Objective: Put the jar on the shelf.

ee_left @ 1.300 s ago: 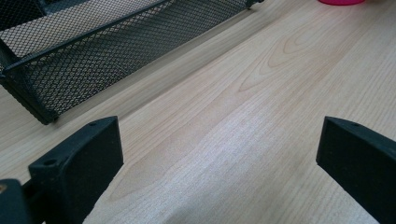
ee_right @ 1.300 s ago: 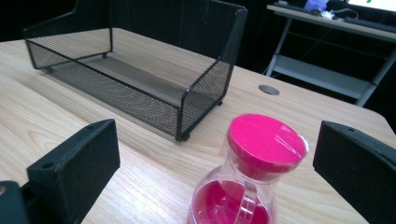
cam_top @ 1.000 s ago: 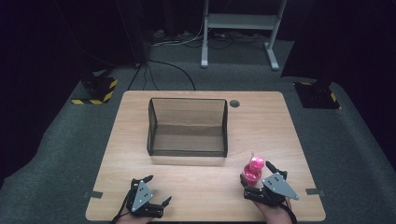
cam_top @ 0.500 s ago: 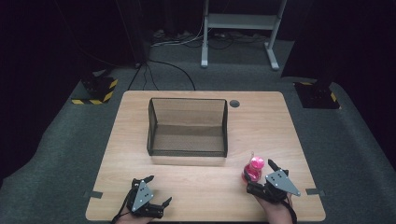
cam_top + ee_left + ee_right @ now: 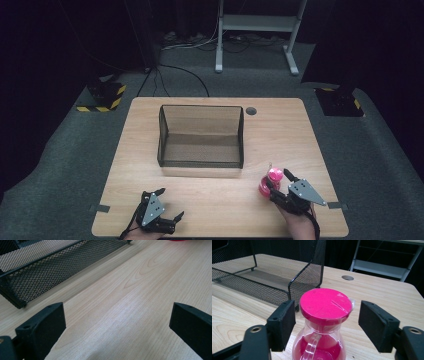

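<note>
Between the closing-in jaws of the right gripper [image 5: 325, 322]: pink bottle [image 5: 322, 327], upright on worktop [image 5: 300, 130], pads flanking its neck, not yet pressing, ready for lifting. Ahead-left: mesh basket [image 5: 274, 277], probable destination. Left gripper [image 5: 117, 322]: released, idle, resting.

Black mesh basket [image 5: 200, 137] on wooden table [image 5: 280, 130] — grey carpet [image 5: 60, 160] around

High view overhead, facing forward; gripper views low, close; all share mesh basket [image 5: 201, 135]

2 black tools [image 5: 159, 218], grey 3-cornered plates [image 5: 305, 190], cables
</note>
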A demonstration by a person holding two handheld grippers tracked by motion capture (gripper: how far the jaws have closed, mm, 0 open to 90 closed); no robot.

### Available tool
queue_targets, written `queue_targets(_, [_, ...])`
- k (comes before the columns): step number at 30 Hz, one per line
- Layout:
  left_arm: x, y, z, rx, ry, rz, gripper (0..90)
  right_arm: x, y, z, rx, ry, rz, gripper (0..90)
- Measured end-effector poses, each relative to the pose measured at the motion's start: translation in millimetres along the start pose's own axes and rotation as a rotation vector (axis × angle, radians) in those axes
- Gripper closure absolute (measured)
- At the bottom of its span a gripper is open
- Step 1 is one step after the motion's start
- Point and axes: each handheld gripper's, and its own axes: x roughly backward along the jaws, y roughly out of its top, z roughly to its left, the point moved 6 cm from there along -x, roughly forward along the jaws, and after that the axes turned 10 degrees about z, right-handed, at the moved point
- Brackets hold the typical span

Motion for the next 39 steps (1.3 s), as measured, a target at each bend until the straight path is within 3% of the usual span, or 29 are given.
queue_targets(15, [-0.6, 0.0, -0.2, 0.0, -0.006, 0.005, 1.0, -2.1, 0.2, -0.9, -0.007, 0.019, -0.01, 48.3])
queue_targets(39, [-0.7, 0.0, -0.8, -0.006, -0.009, 0.008, 1.0, 7.1, 23.6, 14.0, 0.048, 0.028, -0.047, 48.9])
